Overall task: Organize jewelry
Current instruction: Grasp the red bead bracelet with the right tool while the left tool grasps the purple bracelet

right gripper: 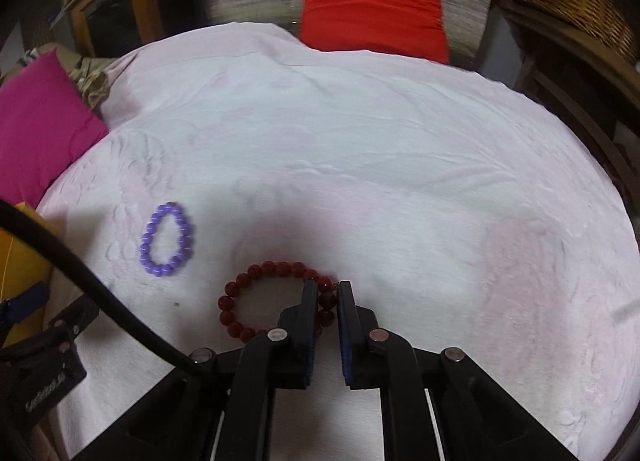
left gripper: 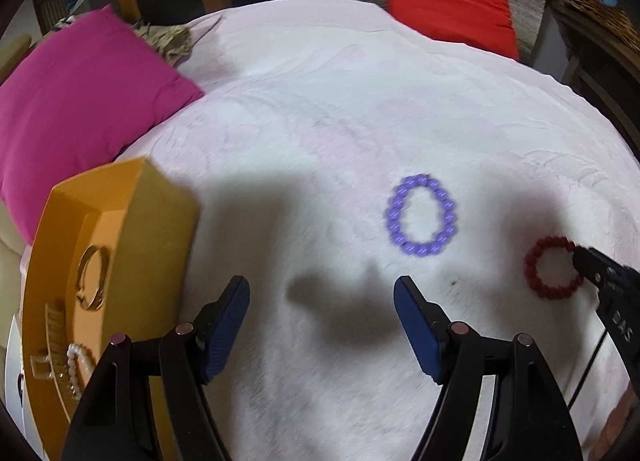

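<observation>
Here my right tongs [right gripper: 325, 293] pinch the red bead bracelet's [right gripper: 256, 273] rim, light, limp, roll-prone; left tongs [left gripper: 322, 293] spread wide.

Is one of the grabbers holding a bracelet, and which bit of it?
The right gripper pinches the red bead bracelet by its right side beads. The left gripper is open and holds nothing.

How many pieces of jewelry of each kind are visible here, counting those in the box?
Bead bracelets on the cloth: 2, purple bracelet and red bracelet
Gold bangle in the orange box: 1
Pearl strand in the box: 1
Total: 4
</observation>
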{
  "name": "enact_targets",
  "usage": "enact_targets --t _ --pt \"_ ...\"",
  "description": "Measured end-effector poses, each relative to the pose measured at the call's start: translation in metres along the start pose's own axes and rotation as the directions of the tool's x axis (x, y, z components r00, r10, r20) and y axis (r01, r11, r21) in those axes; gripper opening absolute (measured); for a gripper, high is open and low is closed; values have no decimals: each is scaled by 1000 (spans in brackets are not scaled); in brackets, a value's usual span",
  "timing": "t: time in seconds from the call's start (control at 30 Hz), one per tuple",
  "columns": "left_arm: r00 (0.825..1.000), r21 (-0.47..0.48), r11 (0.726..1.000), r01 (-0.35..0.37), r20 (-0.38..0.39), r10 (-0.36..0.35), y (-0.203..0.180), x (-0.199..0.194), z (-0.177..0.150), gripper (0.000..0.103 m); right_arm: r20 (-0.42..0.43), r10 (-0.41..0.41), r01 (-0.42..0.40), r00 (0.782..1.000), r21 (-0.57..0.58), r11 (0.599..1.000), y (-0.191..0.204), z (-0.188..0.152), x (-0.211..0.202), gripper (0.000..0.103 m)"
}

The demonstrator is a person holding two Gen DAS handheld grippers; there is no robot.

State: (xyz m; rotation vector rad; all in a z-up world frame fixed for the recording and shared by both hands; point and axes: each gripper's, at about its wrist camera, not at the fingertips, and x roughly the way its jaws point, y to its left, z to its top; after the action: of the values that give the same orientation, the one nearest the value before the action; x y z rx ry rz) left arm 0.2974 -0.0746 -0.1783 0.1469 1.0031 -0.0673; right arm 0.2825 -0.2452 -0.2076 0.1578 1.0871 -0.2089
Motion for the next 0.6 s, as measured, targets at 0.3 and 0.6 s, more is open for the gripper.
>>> enact_targets --t 0.3,0.6 --pt "988 -45 987 152 31 -151 -15 11 18 75 -49 62 -58 997 75 995 -37 -9 -1 11" --pt "975 -31 975 220 31 -219 -33 26 23 70 -54 85 -81 995 73 994 -45 -14 0 11"
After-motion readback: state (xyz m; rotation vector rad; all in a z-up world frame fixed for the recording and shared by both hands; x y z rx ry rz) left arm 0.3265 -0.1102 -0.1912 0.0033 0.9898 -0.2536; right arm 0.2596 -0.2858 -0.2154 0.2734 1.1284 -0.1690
